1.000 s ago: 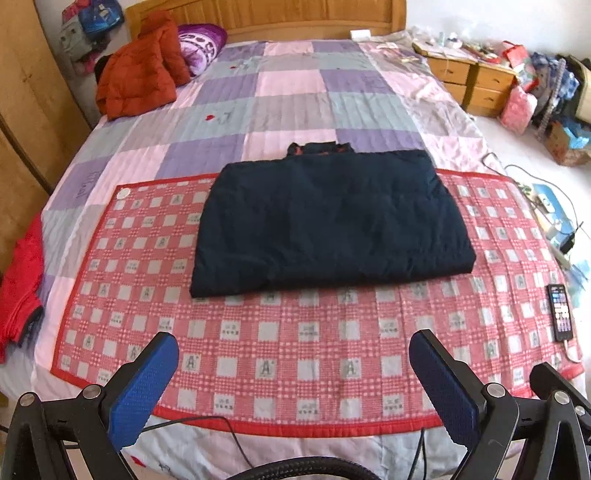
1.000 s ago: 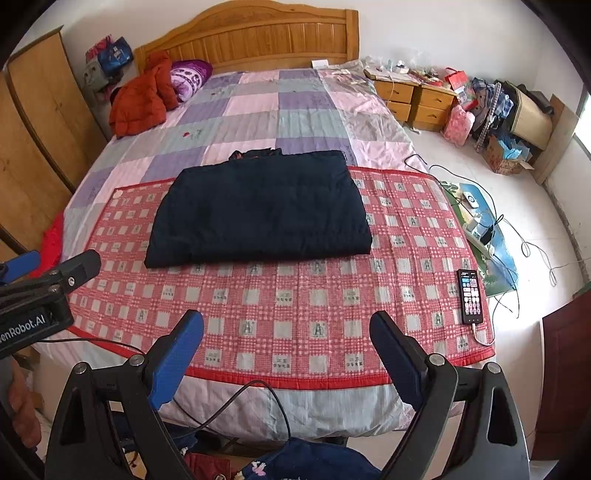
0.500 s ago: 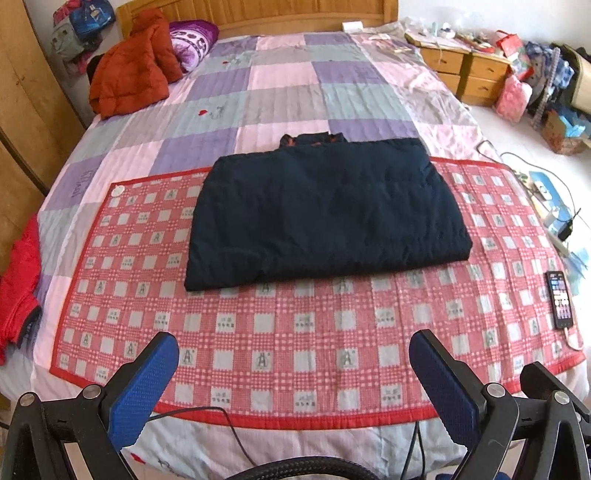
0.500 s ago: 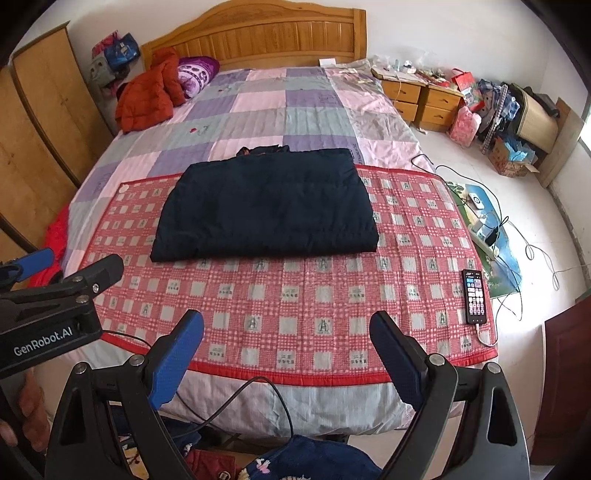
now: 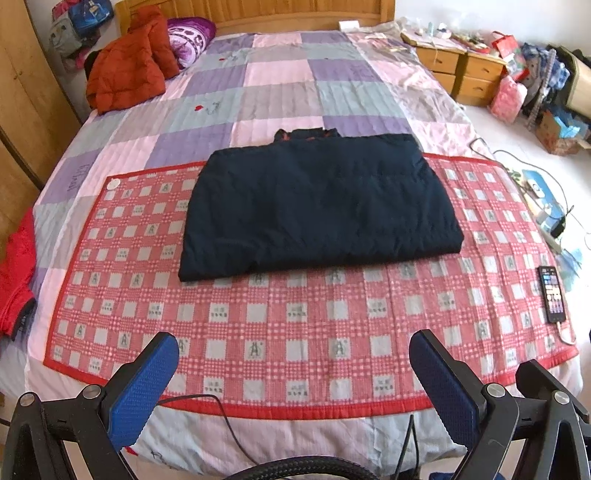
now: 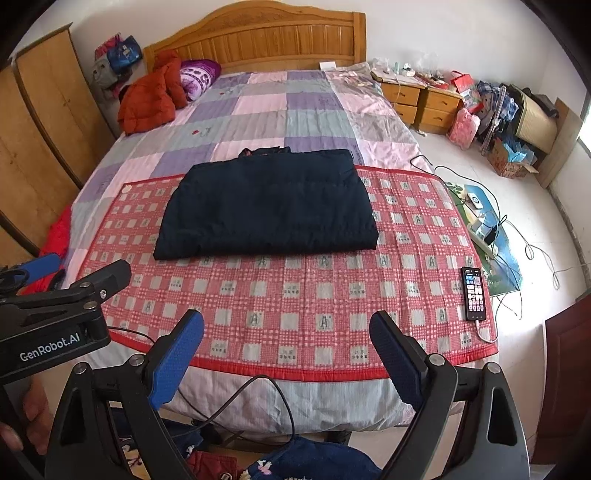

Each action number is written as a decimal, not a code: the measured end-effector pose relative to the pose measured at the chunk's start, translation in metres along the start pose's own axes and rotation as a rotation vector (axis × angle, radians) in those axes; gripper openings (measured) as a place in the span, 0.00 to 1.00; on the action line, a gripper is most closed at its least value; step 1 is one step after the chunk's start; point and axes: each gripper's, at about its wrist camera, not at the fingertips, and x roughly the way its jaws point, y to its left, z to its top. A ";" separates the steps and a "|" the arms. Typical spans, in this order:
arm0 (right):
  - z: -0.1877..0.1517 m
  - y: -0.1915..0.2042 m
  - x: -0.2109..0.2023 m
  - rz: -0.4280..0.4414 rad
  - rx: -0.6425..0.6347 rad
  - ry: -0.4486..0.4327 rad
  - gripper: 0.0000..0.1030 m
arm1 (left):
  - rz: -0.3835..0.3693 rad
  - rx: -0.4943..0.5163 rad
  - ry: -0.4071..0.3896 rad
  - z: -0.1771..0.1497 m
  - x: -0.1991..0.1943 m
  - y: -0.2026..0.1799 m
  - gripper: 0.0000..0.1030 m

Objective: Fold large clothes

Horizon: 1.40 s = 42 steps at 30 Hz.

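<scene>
A dark navy padded jacket [image 5: 317,203] lies folded into a flat rectangle on a red checked mat [image 5: 295,332] on the bed, its collar at the far edge. It also shows in the right wrist view [image 6: 266,206]. My left gripper [image 5: 293,350] is open and empty, held over the near edge of the bed, well short of the jacket. My right gripper [image 6: 286,328] is open and empty, back from the bed's foot. The left gripper's body [image 6: 55,317] shows at the left of the right wrist view.
An orange-red jacket [image 5: 129,66] and a purple pillow [image 5: 190,35] lie at the bed's head. A phone [image 6: 474,293] on a cable lies at the mat's right edge. Red cloth [image 5: 14,273] hangs off the left side. Nightstands [image 6: 417,99] and clutter stand at the right; clothes [image 6: 306,461] lie on the floor below.
Both grippers have drawn back and up from the bed, so the jacket looks smaller and farther. The jacket has not moved. Both grippers stay open.
</scene>
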 end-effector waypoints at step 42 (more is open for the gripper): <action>-0.004 0.005 -0.007 -0.002 -0.001 -0.003 0.91 | 0.001 0.005 0.027 -0.002 0.010 0.004 1.00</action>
